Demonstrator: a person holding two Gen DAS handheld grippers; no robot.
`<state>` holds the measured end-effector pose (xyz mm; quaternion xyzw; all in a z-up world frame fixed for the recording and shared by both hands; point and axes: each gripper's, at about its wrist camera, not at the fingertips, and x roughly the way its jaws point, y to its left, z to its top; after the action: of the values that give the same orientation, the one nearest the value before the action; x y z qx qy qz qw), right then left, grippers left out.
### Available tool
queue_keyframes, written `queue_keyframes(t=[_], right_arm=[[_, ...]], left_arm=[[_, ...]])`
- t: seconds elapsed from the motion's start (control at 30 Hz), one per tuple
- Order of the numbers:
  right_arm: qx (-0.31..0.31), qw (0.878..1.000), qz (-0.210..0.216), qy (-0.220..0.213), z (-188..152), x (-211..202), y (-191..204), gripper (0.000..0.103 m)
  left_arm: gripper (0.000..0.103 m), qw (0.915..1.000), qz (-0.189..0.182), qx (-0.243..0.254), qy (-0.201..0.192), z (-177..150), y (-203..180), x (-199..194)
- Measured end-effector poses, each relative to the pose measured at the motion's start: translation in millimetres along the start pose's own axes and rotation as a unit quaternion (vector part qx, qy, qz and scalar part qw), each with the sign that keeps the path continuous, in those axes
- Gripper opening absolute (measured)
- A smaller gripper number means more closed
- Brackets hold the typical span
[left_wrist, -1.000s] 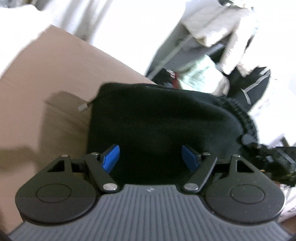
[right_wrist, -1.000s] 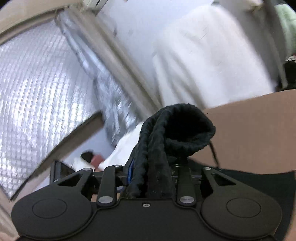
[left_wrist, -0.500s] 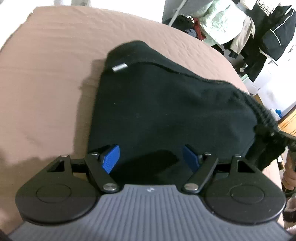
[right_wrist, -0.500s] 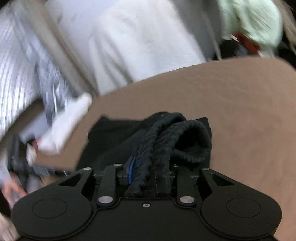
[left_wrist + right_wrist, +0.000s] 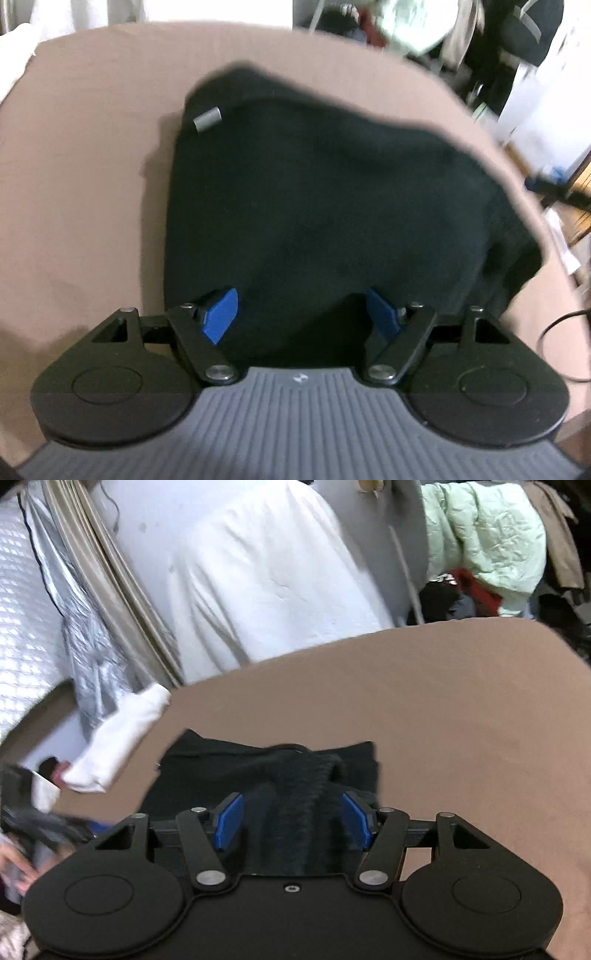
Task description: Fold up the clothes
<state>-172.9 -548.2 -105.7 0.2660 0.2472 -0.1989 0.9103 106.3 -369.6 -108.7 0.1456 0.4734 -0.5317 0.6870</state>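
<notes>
**Black garment lies folded on the brown sheet, both grippers spread wide**

The black garment (image 5: 325, 206) lies as a folded slab on the brown sheet (image 5: 85, 192), filling the middle of the left wrist view from about 11 o'clock across to 4 o'clock. A small grey tag (image 5: 207, 119) sits on its corner at 11 o'clock. The left gripper (image 5: 301, 314) hangs over the near edge of the cloth at 6 o'clock with its jaws wide apart, its blue pads (image 5: 221, 316) clear of the fabric between them.

In the right wrist view the same garment (image 5: 258, 771) sits at 6 o'clock, its ribbed knit edge (image 5: 301, 797) running up between the fingers. The right gripper (image 5: 291, 821) also has its jaws spread wide, and the blue pads (image 5: 229, 821) stand on either side of the rib without pinching it. A white cloth bundle (image 5: 122, 734) lies at 9 o'clock off the sheet's edge, and a pale green jacket (image 5: 487, 542) hangs at 1 o'clock
</notes>
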Motion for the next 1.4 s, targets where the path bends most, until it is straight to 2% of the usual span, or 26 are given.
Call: queue_keyframes(t=[0.03, 0.1, 0.13, 0.17, 0.23, 0.3, 0.4, 0.47, 0.53, 0.57, 0.63, 0.7, 0.73, 0.8, 0.83, 0.9, 1.0, 1.13, 1.2, 1.27, 1.33, 1.4], right_arm=[[-0.013, 1.0, -0.006, 0.013, -6, 9, 7, 0.064], [-0.079, 0.993, -0.077, 0.049, -30, 37, 18, 0.061], [-0.094, 0.988, -0.106, 0.064, -41, 49, 17, 0.062], [-0.076, 0.989, -0.111, 0.068, -49, 55, 10, 0.062], [-0.029, 0.993, -0.091, 0.068, -47, 53, -4, 0.065], [0.001, 0.995, -0.072, 0.071, -41, 48, -15, 0.064], [0.03, 0.998, -0.025, 0.053, -23, 27, -23, 0.065], [0.048, 0.999, 0.004, 0.015, -8, 13, -27, 0.065], [0.053, 0.998, 0.029, -0.017, 7, 7, -29, 0.065], [0.051, 0.998, 0.035, -0.02, 14, 11, -29, 0.065], [0.03, 0.999, 0.031, -0.013, 19, 28, -25, 0.065], [0.002, 1.0, 0.01, 0.008, 19, 57, -16, 0.065], [-0.007, 1.0, -0.018, 0.022, 17, 72, -14, 0.064], [-0.036, 0.993, -0.102, 0.037, 9, 97, -12, 0.063], [-0.037, 0.992, -0.12, 0.033, 4, 106, -13, 0.063], [-0.012, 0.992, -0.127, 0.026, -2, 107, -17, 0.063], [-0.01, 0.993, -0.117, 0.029, 1, 96, -20, 0.064], [0.017, 0.994, -0.108, 0.028, 0, 65, -27, 0.076], [0.053, 0.994, -0.09, 0.027, -6, 49, -35, 0.077], [0.116, 0.992, -0.051, 0.026, -13, 29, -47, 0.077], [0.184, 0.983, -0.001, 0.019, -25, 14, -57, 0.077], [0.233, 0.971, 0.057, 0.018, -35, 2, -63, 0.078]], left_arm=[[0.079, 1.0, 0.002, 0.0, 0.002, -1, 1, 3], [0.08, 0.9999, -0.008, -0.013, 0.003, 0, 4, 3], [0.08, 0.9996, -0.013, -0.024, 0.003, 0, 7, 1], [0.08, 0.9995, -0.012, -0.029, 0.0, 2, 9, -2], [0.08, 0.9996, 0.001, -0.025, -0.014, 5, 8, -8], [0.08, 0.9985, 0.008, -0.02, -0.05, 7, 11, -22], [0.08, 0.9941, -0.028, -0.047, -0.094, 19, 23, -38], [0.08, 0.9926, -0.045, -0.049, -0.102, 34, 22, -36], [0.08, 0.9955, -0.018, -0.013, -0.092, 54, 12, -25], [0.08, 0.996, 0.008, 0.014, -0.088, 64, 5, -16], [0.08, 0.9949, 0.054, 0.034, -0.078, 81, 4, 5], [0.08, 0.9953, 0.076, 0.008, -0.059, 94, 17, 30], [0.084, 0.9956, 0.078, -0.016, -0.05, 98, 27, 40], [0.087, 0.994, 0.069, -0.078, -0.035, 102, 51, 55], [0.09, 0.9915, 0.062, -0.11, -0.033, 102, 61, 61], [0.09, 0.9862, 0.052, -0.151, -0.045, 97, 72, 61], [0.09, 0.9858, 0.07, -0.133, -0.075, 93, 67, 40], [0.09, 0.984, 0.074, -0.12, -0.109, 89, 71, 6], [0.091, 0.9854, 0.03, -0.145, -0.084, 85, 84, 1], [0.094, 0.9836, -0.017, -0.173, -0.048, 79, 96, 1], [0.094, 0.9801, -0.04, -0.194, -0.016, 71, 103, 7], [0.094, 0.979, -0.064, -0.193, -0.008, 72, 102, 16]])
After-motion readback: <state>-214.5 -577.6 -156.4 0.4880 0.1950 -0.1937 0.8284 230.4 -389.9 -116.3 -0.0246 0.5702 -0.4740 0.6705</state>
